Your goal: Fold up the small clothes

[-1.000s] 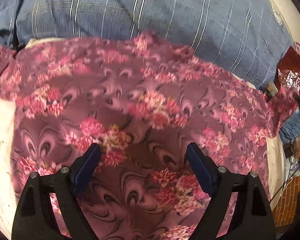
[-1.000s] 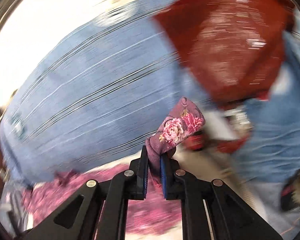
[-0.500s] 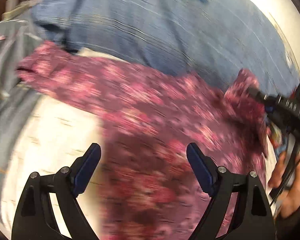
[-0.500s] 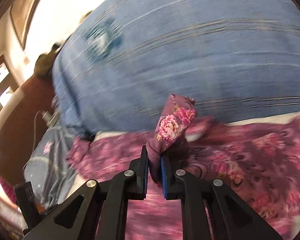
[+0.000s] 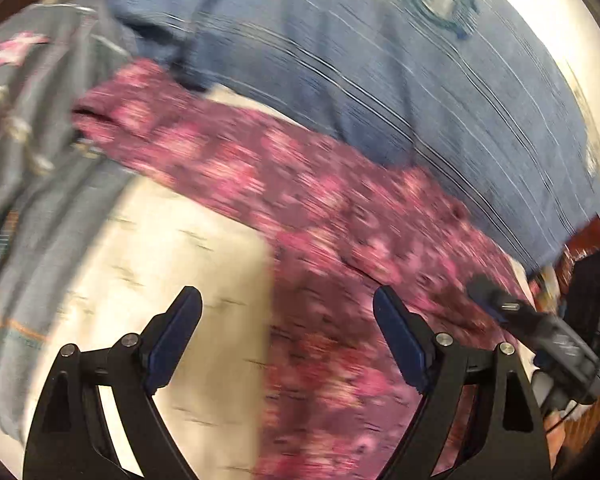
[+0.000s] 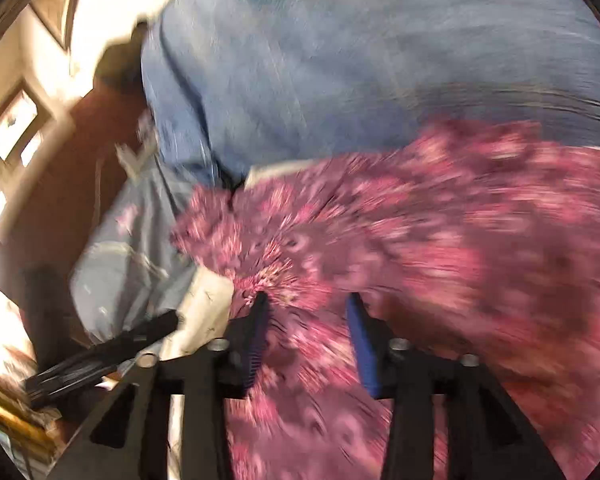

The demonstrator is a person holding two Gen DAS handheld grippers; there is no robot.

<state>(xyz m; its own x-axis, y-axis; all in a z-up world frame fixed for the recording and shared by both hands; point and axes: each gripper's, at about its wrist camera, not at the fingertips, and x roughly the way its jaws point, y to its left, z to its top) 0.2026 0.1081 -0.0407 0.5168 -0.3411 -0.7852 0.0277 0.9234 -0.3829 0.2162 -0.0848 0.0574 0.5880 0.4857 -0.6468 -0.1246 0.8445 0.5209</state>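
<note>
A purple garment with pink flowers (image 5: 340, 240) lies spread on a cream surface (image 5: 160, 248), blurred by motion. My left gripper (image 5: 286, 296) is open over the garment's left edge, nothing between its blue pads. In the right wrist view the same garment (image 6: 440, 248) fills the lower right. My right gripper (image 6: 307, 300) hovers close over it with its jaws opening. Floral cloth shows in the gap, but the pads do not press on it. One right gripper finger (image 5: 500, 304) pokes in from the right edge of the left wrist view.
A large blue striped cloth (image 5: 380, 80) bulges behind the garment. A grey-blue cloth with a pink star (image 5: 40, 120) lies to the left. A dark red-brown thing (image 5: 588, 236) sits at the far right. Dark wood furniture and a bright window (image 6: 16, 128) stand at the left.
The right gripper carried a pinched corner of the floral garment leftward and down over the garment, then parted its jaws and let it go. The left gripper shifted to the garment's left edge, staying open.
</note>
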